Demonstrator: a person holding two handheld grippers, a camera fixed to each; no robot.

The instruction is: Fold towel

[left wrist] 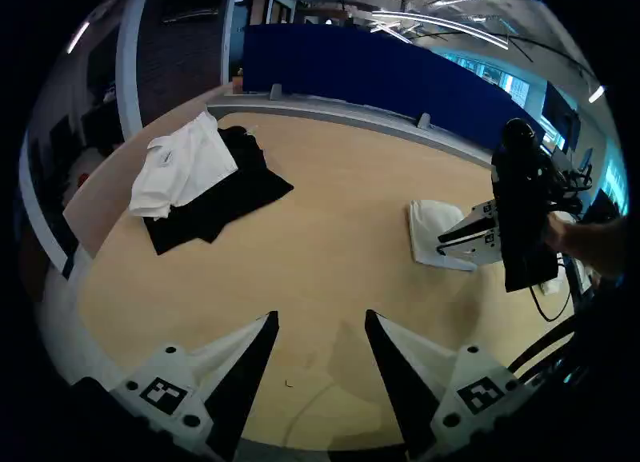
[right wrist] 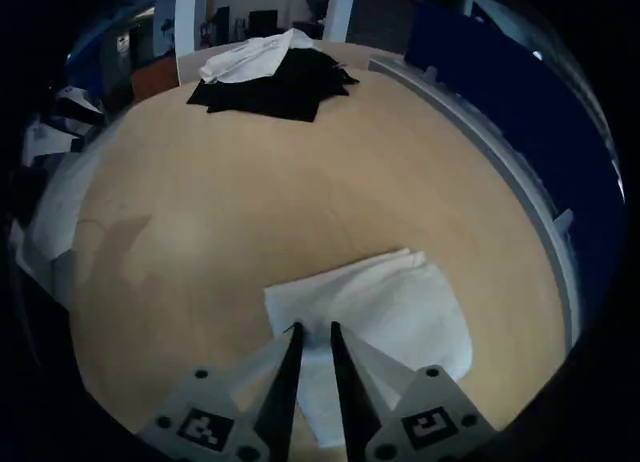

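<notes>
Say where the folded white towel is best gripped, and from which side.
I'd pinch the towel at the edge nearest the right gripper, coming in low from that side: it lies flat and folded, so only its edges offer the fingers a lip.

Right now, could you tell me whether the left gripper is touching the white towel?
Apart. The left gripper view shows the left gripper open above bare table, with the white towel far ahead.

Dim, bluish light; soft shadows — warped edges
</notes>
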